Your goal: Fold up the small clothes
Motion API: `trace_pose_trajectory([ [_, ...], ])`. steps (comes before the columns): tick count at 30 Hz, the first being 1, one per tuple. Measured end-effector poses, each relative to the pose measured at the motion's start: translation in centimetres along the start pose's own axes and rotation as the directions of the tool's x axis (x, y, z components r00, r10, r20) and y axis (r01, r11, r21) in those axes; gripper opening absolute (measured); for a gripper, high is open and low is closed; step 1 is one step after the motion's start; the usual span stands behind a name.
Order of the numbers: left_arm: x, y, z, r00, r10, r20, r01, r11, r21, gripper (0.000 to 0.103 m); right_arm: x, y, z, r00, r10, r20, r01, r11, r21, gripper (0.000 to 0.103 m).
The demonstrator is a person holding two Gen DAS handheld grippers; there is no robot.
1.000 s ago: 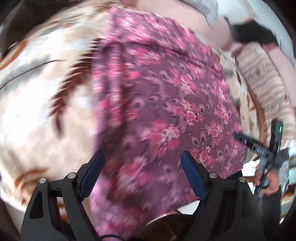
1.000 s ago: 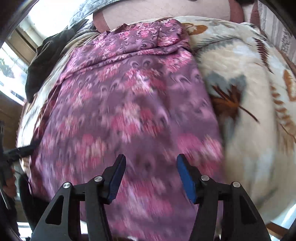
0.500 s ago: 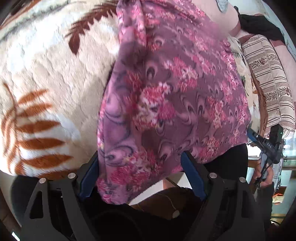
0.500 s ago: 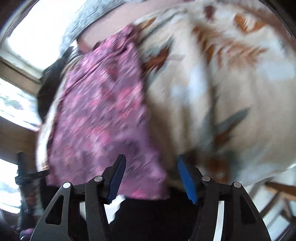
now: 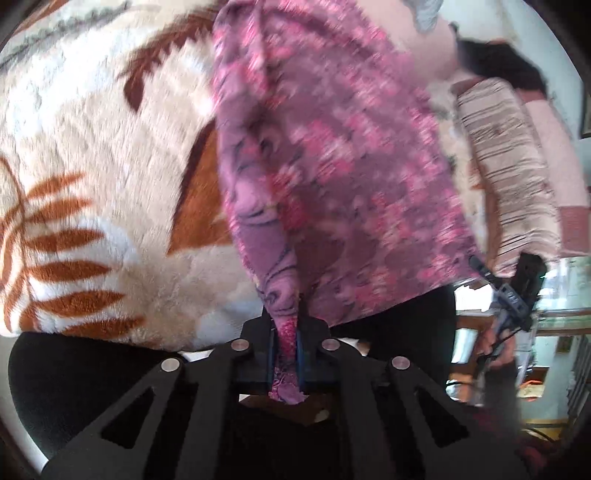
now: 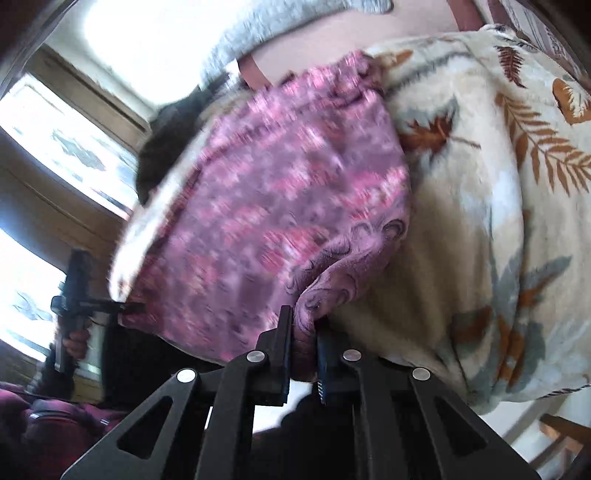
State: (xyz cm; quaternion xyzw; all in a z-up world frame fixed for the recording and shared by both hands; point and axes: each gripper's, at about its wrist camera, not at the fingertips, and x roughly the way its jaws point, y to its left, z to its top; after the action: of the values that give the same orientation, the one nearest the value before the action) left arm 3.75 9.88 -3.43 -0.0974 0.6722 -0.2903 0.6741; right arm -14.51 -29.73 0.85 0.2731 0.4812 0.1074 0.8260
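Observation:
A purple garment with pink flowers lies on a cream blanket with brown leaf prints. My left gripper is shut on the garment's near left corner, and the cloth bunches between the blue pads. My right gripper is shut on the garment's near right corner, at the blanket's front edge. Each gripper shows small in the other's view: the right one at the far right, the left one at the far left.
A striped cloth and a dark item lie beyond the garment on the right. Bright windows stand to the left. A grey cloth lies at the far end. The bed edge drops off just below both grippers.
Both grippers were open over the garment and have moved to its near edge. Each has shut on a near corner of the cloth.

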Motion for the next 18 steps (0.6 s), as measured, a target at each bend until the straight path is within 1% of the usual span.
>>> trace_pose_trajectory([
  [1, -0.8, -0.1, 0.3, 0.999, -0.038, 0.024, 0.038, 0.999, -0.006, 0.006, -0.4, 0.0, 0.3, 0.999, 0.021, 0.026, -0.021, 1.0, 0.018, 0.01],
  [4, -2.1, -0.4, 1.4, 0.992, -0.108, 0.069, 0.11, 0.994, -0.02, 0.006, -1.0, 0.2, 1.3, 0.996, 0.051, 0.072, -0.055, 0.997, 0.047, 0.01],
  [7, -3.2, 0.0, 2.8, 0.976, -0.182, 0.118, 0.188, 0.981, -0.048, 0.006, -1.2, 0.6, 2.6, 0.991, 0.071, 0.115, -0.078, 0.995, 0.064, 0.01],
  [12, -3.8, 0.0, 4.7, 0.959, -0.228, 0.169, 0.242, 0.968, -0.067, 0.006, -1.5, 1.1, 5.1, 0.982, 0.087, 0.169, -0.101, 0.992, 0.071, 0.01],
  [16, -4.8, 0.4, 6.9, 0.943, -0.253, 0.217, 0.276, 0.958, -0.081, 0.006, -1.3, 1.2, 7.7, 0.97, 0.093, 0.224, -0.114, 0.99, 0.085, 0.01],
  [18, -5.3, 0.8, 8.6, 0.932, -0.265, 0.248, 0.296, 0.95, -0.1, 0.006, -0.7, 1.2, 9.5, 0.966, 0.089, 0.242, -0.114, 0.989, 0.092, 0.01],
])
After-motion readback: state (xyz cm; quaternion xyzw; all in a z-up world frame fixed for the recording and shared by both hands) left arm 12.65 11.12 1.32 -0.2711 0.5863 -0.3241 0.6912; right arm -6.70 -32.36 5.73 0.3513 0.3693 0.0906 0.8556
